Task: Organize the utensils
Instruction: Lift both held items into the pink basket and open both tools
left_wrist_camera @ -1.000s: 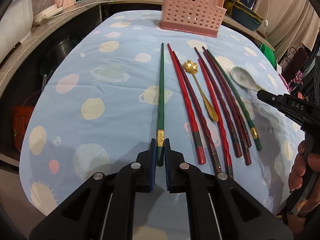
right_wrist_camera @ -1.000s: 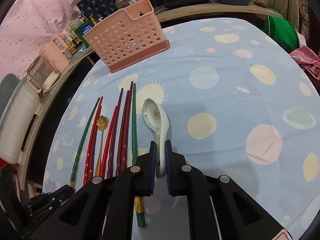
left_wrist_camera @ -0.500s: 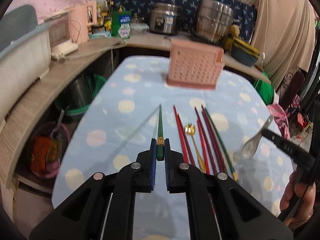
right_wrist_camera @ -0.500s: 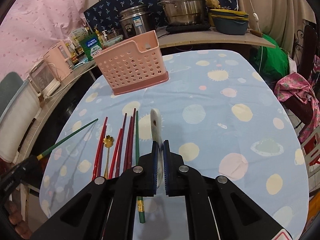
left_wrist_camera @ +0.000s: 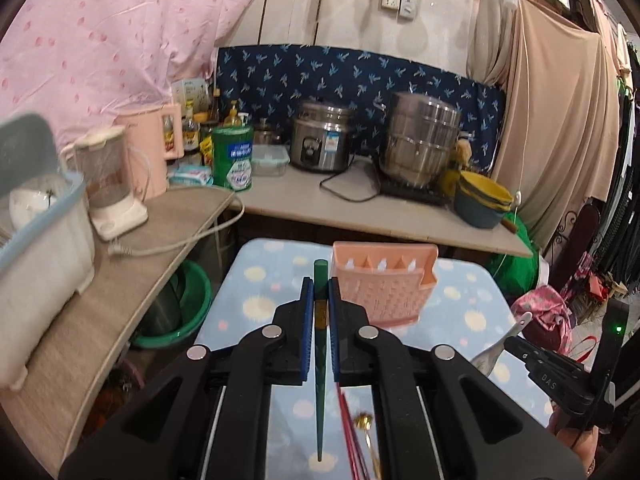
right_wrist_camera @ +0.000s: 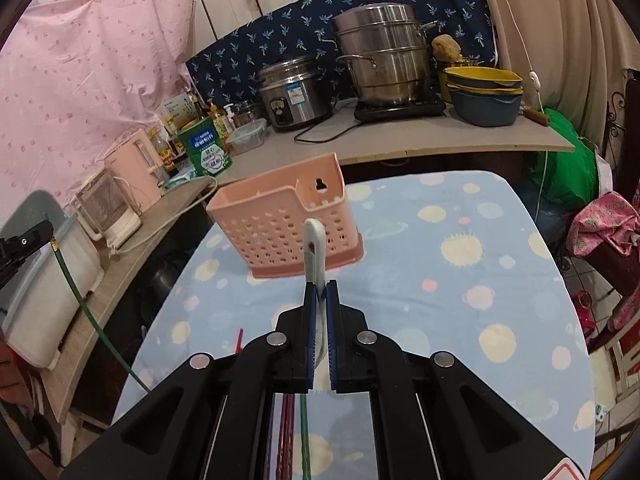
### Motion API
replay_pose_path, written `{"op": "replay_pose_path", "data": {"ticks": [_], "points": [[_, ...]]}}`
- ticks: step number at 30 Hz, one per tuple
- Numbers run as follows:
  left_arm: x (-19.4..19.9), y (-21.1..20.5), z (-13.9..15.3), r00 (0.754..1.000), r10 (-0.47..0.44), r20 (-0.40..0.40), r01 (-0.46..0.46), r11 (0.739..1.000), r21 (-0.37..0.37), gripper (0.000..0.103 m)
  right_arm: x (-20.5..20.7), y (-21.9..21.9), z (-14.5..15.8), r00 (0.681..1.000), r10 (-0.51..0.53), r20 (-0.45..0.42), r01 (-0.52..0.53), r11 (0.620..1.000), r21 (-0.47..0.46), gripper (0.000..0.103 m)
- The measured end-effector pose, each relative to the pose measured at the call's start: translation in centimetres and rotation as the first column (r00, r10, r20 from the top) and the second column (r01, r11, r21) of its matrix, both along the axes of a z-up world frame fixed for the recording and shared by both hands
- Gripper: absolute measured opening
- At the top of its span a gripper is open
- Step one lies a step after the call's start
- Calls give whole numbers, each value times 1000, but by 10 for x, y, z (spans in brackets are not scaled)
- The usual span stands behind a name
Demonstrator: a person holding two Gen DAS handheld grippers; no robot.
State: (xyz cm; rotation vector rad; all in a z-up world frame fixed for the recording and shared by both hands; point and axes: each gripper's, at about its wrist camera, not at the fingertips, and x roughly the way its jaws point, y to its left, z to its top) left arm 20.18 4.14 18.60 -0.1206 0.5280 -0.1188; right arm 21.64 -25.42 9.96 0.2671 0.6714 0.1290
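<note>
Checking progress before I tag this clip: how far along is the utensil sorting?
Done: nothing visibly; the pink caddy shows no utensils in its compartments. In hand: left gripper is shut on a green chopstick, right gripper on the white spoon, both lifted off the table. Left: the red chopsticks and gold spoon lying on the tablecloth.

Both grippers are held up off the table, angled downward. The left gripper (left_wrist_camera: 321,294) has its blue pads clamped on a green chopstick (left_wrist_camera: 320,380). The right gripper (right_wrist_camera: 319,300) is closed tight around the handle of a white ceramic spoon (right_wrist_camera: 315,248).
</note>
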Motion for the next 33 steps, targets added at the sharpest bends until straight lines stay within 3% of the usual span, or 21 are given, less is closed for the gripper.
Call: {"op": "replay_pose_path", "data": {"ticks": [9, 14, 18, 22, 33], "points": [[73, -17, 73, 988, 3, 155, 6, 998, -60, 7, 86, 6, 39, 996, -16, 86, 18, 1000, -24, 5], [119, -28, 88, 980, 14, 197, 2, 997, -80, 7, 131, 5, 43, 995, -35, 96, 38, 999, -27, 5], [152, -39, 80, 983, 26, 182, -13, 998, -68, 7, 161, 7, 32, 997, -41, 71, 44, 998, -36, 5], [176, -45, 52, 992, 21, 126, -13, 998, -64, 7, 179, 11, 11, 999, -35, 29, 37, 998, -51, 5], [205, -34, -11, 1000, 29, 5, -29, 997, -74, 7, 199, 16, -34, 998, -37, -52, 33, 997, -70, 5]]}}
